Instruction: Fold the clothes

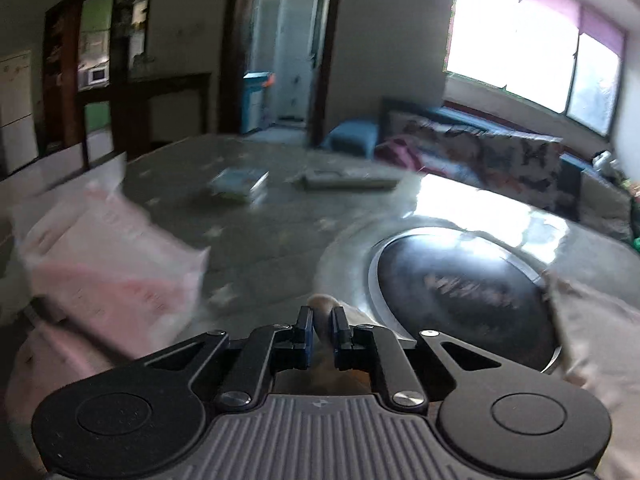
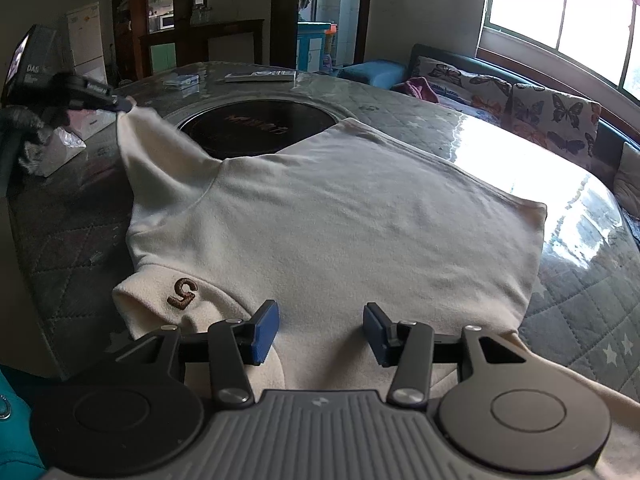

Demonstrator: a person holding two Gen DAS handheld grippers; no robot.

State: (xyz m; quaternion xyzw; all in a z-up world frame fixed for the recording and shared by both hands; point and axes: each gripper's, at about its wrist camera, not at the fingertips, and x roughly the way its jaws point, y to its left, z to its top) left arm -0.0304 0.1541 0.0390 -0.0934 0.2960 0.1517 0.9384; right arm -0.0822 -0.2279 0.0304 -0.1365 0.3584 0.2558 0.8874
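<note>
- Garment: cream long-sleeved fleece top (image 2: 332,232) lying flat on the grey quilted star-print table cover (image 2: 580,320), brown embroidered "5" (image 2: 183,293) near its collar.
- Left gripper (image 1: 321,322) clamped on the cream sleeve end (image 2: 132,120), lifting it off the table at the far left.
- Right gripper (image 2: 320,330) jaws apart, nothing between the pads, poised over the top's near edge.
- Round black glass hob inset (image 2: 256,128) just behind the top, partly covered by it.
- Pink-and-white plastic packet (image 1: 108,248) on the table left of the sleeve, blurred.
- Small box (image 1: 240,182) and flat remote-like object (image 1: 348,179) at the far table edge.
- Butterfly-print cushions (image 2: 552,120) on the sofa beyond the table, under the window.
</note>
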